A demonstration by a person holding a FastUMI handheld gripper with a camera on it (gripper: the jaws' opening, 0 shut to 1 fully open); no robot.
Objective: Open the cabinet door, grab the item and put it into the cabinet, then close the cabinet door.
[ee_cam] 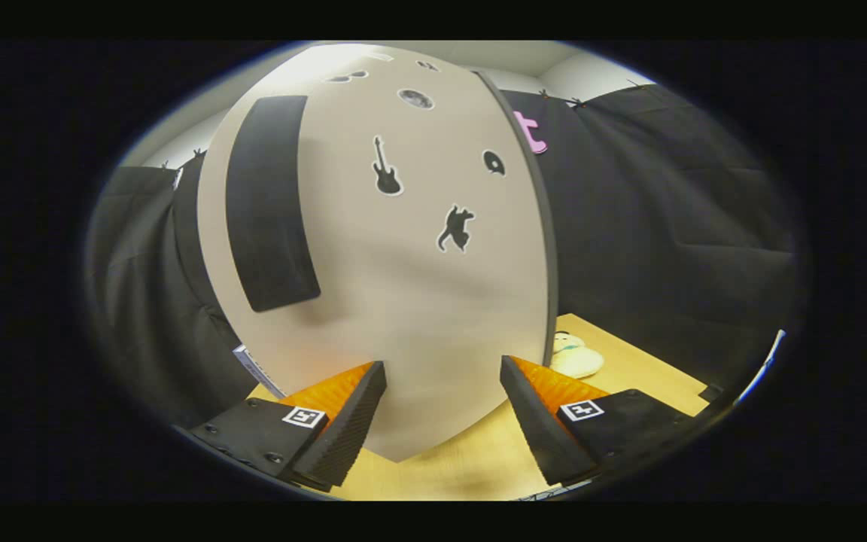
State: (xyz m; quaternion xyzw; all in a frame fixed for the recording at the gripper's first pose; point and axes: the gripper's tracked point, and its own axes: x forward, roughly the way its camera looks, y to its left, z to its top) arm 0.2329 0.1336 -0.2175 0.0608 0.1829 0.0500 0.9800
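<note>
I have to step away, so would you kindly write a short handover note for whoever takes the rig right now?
Gripper: open, holding nothing, fingers pointed at the cabinet door just ahead.
Door: looks shut, its dark handle beyond the left finger, ungrasped.
Item: a pale plush toy lies on the wooden table, beside the door's edge, beyond the right finger.
Done: apparently nothing yet.
Left: open door, stow toy, close door.

The light wooden table (629, 361) carries the pale cabinet (403, 286) at its middle, and a cream plush toy (575, 360) lies just right of it.
</note>
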